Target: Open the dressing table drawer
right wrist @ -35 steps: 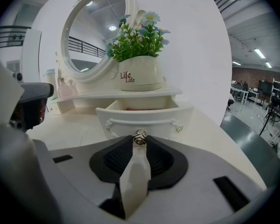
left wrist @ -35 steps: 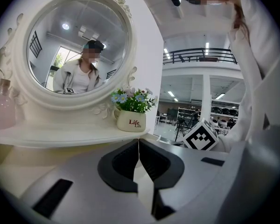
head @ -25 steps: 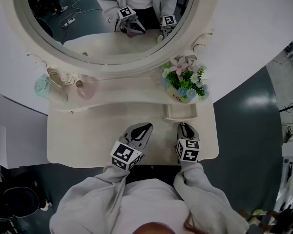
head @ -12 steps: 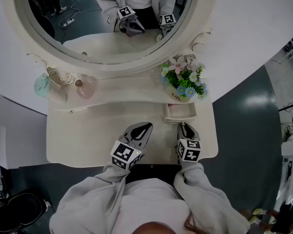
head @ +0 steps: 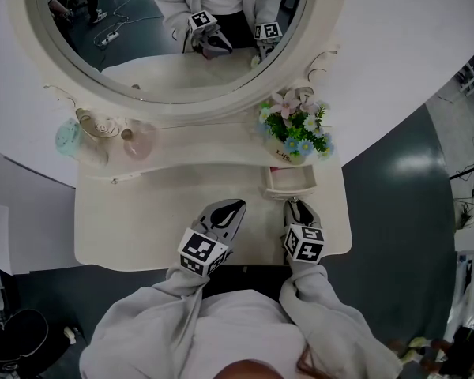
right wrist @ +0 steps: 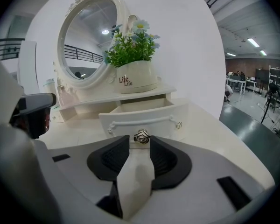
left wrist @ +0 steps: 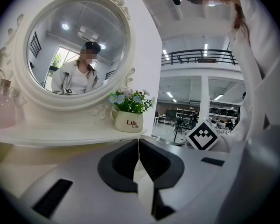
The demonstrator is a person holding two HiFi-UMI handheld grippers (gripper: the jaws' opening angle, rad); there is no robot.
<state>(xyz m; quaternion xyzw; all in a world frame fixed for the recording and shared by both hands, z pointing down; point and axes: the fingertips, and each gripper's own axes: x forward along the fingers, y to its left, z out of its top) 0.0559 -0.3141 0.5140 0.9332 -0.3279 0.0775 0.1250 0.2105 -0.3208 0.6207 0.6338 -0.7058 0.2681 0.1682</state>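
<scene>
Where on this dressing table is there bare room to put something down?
The tabletop is bare left of the left gripper, up to the shelf. The shelf is bare between the pink bottle and the flower pot. The right end is crowded: the open drawer juts out there.

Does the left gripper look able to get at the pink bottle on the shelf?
Probably yes: only bare table lies between the left gripper and the bottle. Its jaws are shut, so they would need opening first.

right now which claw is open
The right claw: its jaws have just been opening, with the drawer knob between them; the left claw is shut.
</scene>
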